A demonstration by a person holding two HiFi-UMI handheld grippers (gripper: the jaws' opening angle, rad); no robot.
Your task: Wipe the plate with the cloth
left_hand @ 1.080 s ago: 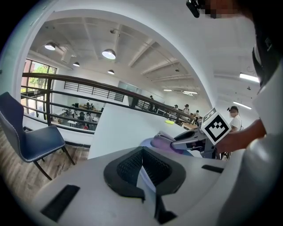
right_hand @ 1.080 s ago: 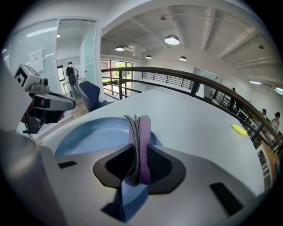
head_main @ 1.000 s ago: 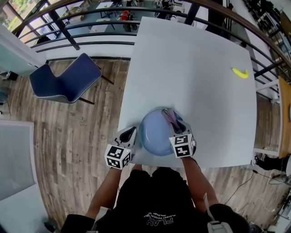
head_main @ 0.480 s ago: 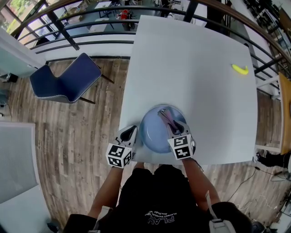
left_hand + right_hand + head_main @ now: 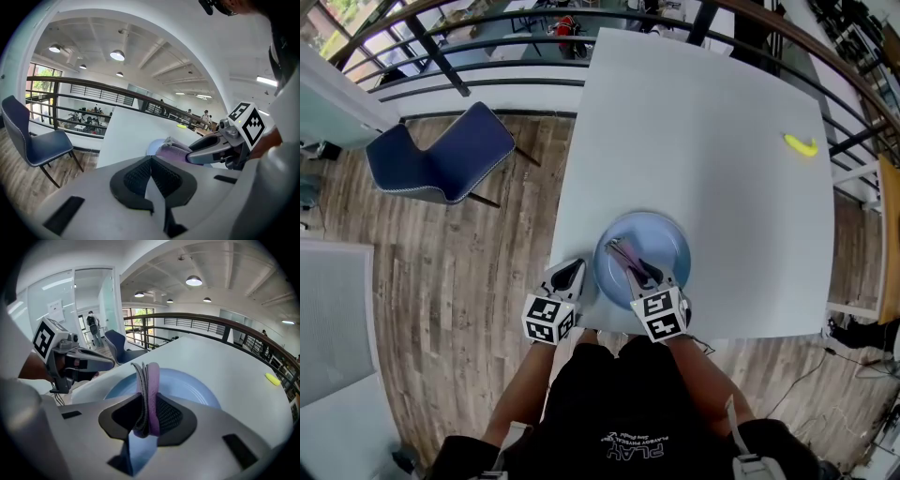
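A light blue plate [image 5: 661, 239] lies near the front edge of the white table [image 5: 703, 141]; the right gripper view shows the plate [image 5: 187, 385] just beyond the jaws. My right gripper [image 5: 633, 270] is shut on a folded purple and grey cloth [image 5: 625, 255], which rests over the plate's left part. The cloth [image 5: 146, 394] stands upright, pinched between the black pads. My left gripper [image 5: 566, 279] sits just left of the plate at the table's front left corner, jaws shut and empty. The left gripper view shows the cloth [image 5: 171, 149] in the right gripper [image 5: 190, 156].
A yellow object [image 5: 800, 144] lies far off at the table's right edge. A blue chair [image 5: 441, 155] stands on the wooden floor left of the table. A dark railing [image 5: 487, 37] runs behind the table. The person's body is close to the front edge.
My right gripper has swept the cloth from the plate's right side across to its left part. The left gripper has stayed in place beside the plate.
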